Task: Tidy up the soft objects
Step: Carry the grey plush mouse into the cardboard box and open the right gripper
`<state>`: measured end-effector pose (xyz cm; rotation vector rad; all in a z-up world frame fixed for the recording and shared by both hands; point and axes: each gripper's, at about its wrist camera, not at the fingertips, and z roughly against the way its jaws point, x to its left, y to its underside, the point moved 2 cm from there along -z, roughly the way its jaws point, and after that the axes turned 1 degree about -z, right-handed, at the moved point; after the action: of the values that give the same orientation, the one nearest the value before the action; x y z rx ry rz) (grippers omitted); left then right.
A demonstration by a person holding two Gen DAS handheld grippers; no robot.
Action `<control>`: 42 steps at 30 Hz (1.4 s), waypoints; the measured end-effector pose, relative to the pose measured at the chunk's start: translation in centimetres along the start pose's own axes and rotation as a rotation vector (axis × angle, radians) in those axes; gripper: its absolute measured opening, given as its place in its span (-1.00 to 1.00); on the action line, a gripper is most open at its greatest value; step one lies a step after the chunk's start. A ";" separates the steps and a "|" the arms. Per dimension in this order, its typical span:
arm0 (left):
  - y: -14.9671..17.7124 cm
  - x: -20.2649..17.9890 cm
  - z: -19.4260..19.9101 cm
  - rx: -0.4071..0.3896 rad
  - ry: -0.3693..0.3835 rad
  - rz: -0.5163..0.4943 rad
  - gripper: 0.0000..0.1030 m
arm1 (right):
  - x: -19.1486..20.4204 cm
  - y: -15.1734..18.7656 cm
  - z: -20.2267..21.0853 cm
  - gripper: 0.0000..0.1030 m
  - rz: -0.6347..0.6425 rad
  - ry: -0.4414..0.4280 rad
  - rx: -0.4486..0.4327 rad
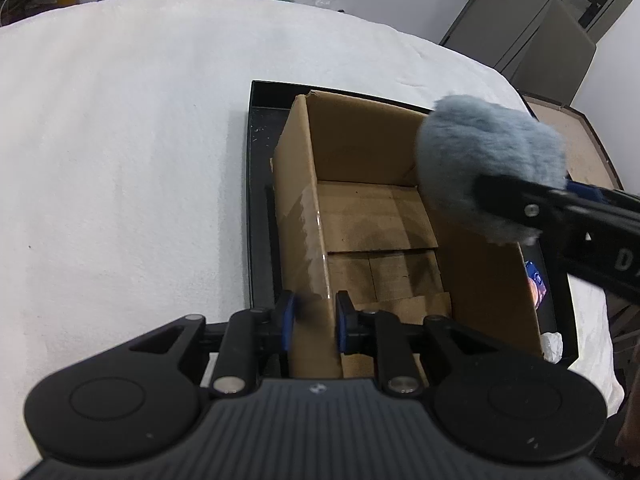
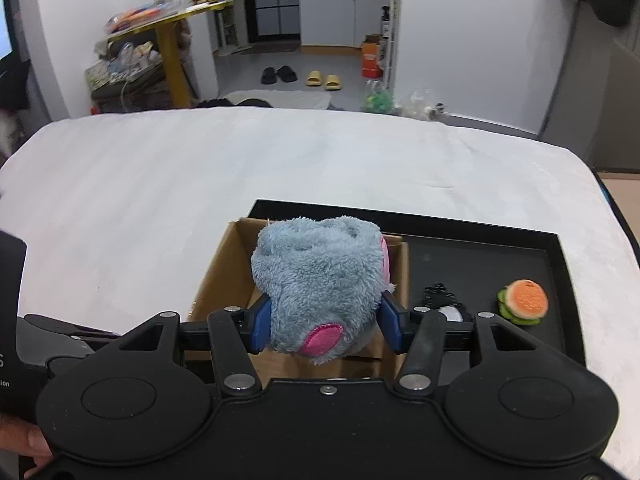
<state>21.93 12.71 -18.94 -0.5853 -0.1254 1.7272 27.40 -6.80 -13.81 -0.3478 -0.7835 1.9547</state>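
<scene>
White, softly napped cloth covers the table (image 2: 160, 184), and a shallow black tray (image 2: 558, 248) lies on it toward the near side. At nine o'clock of the tray stands an open cardboard box (image 1: 304, 200), its inside bare, its corrugated walls creased and patched with clear tape. The left gripper (image 1: 314, 316) has its jaws drawn narrow across the box's near left wall, one blue pad on each side, pinching it to steady the box. Coming in from three o'clock in the left wrist view, the right gripper (image 2: 326, 322) is clamped on the plush toy (image 2: 320, 280), a rounded grey-blue lump of shaggy fleece with pink felt patches, bulging past both pads and hanging over the box's right wall. Further toward three o'clock on the tray lie a small black-and-white item, too small to identify, and a little felt burger (image 2: 524, 302), orange on top with green edging.

The step in hand looks like dropping the plush into the box. It would go best with the toy carried fully over the open middle before release, since the fleece will spring back and could catch on the rim; the left grip should hold the light box from sliding.
</scene>
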 end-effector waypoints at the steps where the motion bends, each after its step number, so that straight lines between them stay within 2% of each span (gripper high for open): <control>1: 0.0 0.0 -0.1 0.000 0.002 0.004 -0.63 | 0.3 0.0 -0.1 0.01 0.005 -0.005 0.003; 12: 0.2 0.8 0.0 -0.001 0.022 0.031 -0.63 | 2.1 -0.4 -1.3 0.02 -0.006 -0.054 0.004; 20: -0.1 0.9 0.2 -0.001 0.021 0.043 -0.62 | 2.0 -0.4 -2.7 0.02 -0.046 -0.082 0.024; 25: -0.3 1.4 0.1 0.003 0.027 0.080 -0.63 | 2.0 -0.1 -4.2 0.05 -0.089 -0.123 0.068; 30: -0.5 2.0 0.0 0.008 0.036 0.141 -0.63 | 1.9 0.1 -5.2 0.05 -0.141 -0.123 0.090; 33: -0.6 2.0 0.0 0.006 0.031 0.158 -0.62 | 2.0 0.2 -5.6 0.17 -0.146 -0.123 0.110; 42: -0.5 1.4 0.1 -0.005 0.000 0.161 -0.62 | 1.2 0.7 -4.2 0.19 -0.175 -0.136 0.116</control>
<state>22.13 14.18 -19.09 -0.6130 -0.0847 1.8832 28.61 -4.36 -17.31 -0.0743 -0.7569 1.8631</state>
